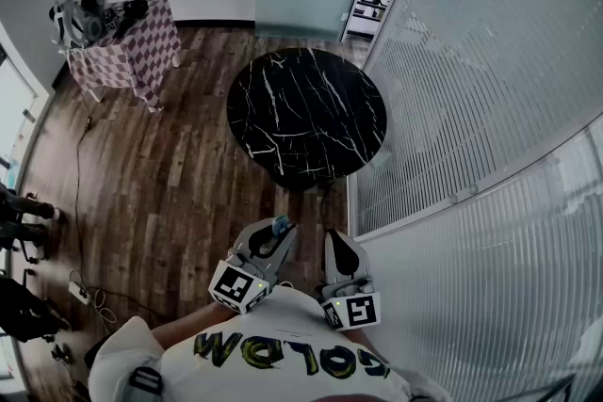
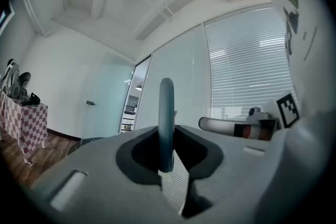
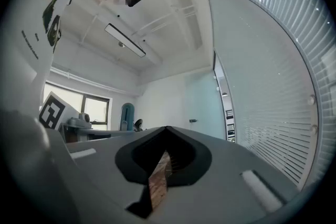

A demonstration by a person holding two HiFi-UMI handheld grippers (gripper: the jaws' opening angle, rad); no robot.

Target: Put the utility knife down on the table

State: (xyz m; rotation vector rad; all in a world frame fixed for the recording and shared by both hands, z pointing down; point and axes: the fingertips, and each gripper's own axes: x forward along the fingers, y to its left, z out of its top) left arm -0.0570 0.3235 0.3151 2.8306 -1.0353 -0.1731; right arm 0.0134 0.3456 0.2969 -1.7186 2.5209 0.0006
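Blue knife (image 2: 166, 123) is clamped in the left gripper (image 1: 272, 233), long side standing up. Black table (image 1: 306, 113) lies farther off, straight ahead, well apart from it. Right gripper (image 1: 337, 242) is pinched together, empty.

Blue-grey utility knife (image 2: 166, 113), upright in left tool (image 1: 273, 233)

Most of the utility knife (image 2: 166, 123) is hidden inside the left hand-held gripper (image 1: 271, 235), and the clutter (image 1: 94, 14) on the checkered-cloth desk (image 1: 141, 52) is too small to tell.
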